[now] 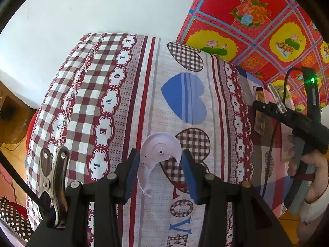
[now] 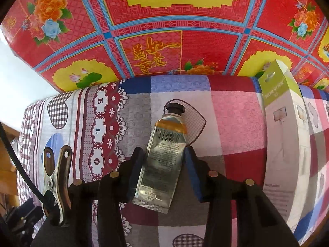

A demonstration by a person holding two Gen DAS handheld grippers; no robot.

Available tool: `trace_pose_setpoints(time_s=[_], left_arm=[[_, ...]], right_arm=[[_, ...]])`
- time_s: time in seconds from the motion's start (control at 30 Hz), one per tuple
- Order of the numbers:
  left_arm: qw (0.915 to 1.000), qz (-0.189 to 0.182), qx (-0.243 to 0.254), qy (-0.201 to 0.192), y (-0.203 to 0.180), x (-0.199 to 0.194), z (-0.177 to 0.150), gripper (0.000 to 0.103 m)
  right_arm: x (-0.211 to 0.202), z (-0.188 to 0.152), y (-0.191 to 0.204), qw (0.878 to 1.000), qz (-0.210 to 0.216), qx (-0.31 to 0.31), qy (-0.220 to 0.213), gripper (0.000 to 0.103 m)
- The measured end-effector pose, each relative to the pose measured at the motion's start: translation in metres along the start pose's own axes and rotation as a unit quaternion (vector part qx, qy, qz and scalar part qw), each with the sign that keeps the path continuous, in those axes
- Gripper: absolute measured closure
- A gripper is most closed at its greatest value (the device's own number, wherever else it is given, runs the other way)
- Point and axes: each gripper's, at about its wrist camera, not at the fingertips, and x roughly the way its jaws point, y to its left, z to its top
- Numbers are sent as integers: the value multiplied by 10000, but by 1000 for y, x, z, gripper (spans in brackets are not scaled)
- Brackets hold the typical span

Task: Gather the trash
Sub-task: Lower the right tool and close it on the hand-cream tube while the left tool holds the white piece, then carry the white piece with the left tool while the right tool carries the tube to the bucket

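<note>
In the left wrist view, we hold the left gripper pointing down at a bed cover printed with hearts and letters. Between its 2 blue pads sits a broken piece of white plastic, a curved shell with a small hole near its middle. Both pads look to be touching the edges of the piece, so we judge the jaws closed on it at a medium width. At 3 o'clock a hand carries the other tool, and just left of it, near the cover's far side, lies a tube.

In the right wrist view, the right gripper points down over that tube, which lies at 12 o'clock from the fingers with its dark cap toward the red flowered sheet beyond the bed. The jaws stand at a medium width astride the tube's lower half. The right pad seems to touch the tube's edge; on the left we cannot tell whether the pad presses yet. At 2 o'clock a tall white and green box stands on the cover.

To do this step well, we should centre the tube between the pads, close squarely on its flat body rather than the crimped end, and lift straight up, keeping clear of the box and holding the plastic piece steady in the left.
</note>
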Motion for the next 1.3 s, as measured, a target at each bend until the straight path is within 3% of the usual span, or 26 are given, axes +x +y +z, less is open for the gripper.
trace_pose_setpoints(time_s=[0.3,0.57,0.63,0.9,0.97,1.07,1.3], left_arm=[[9999,41,81,-81,4,-9,-4,59],[9997,67,-164,-182,14,-26,-13,59],[9995,99,-240,-187,15,-30,-17,59],[9977,301,-544,-282,15,-50,-34,59],[9973,358,-584,-275,13,-51,-37,59],[9965,423,-668,-269,12,-54,-43,59],[9946,586,-804,-299,11,-61,-51,59]], right_arm=[[-14,-33,13,9995,315,-11,-62,61],[-36,-54,32,9971,725,-191,-113,61],[-33,-55,31,9961,817,-305,-122,73],[-33,-81,27,9931,1041,-540,27,73],[-33,-83,29,9934,987,-591,-6,72],[-27,-79,30,9951,769,-626,-34,57],[-8,-78,43,9945,510,-914,-43,55]])
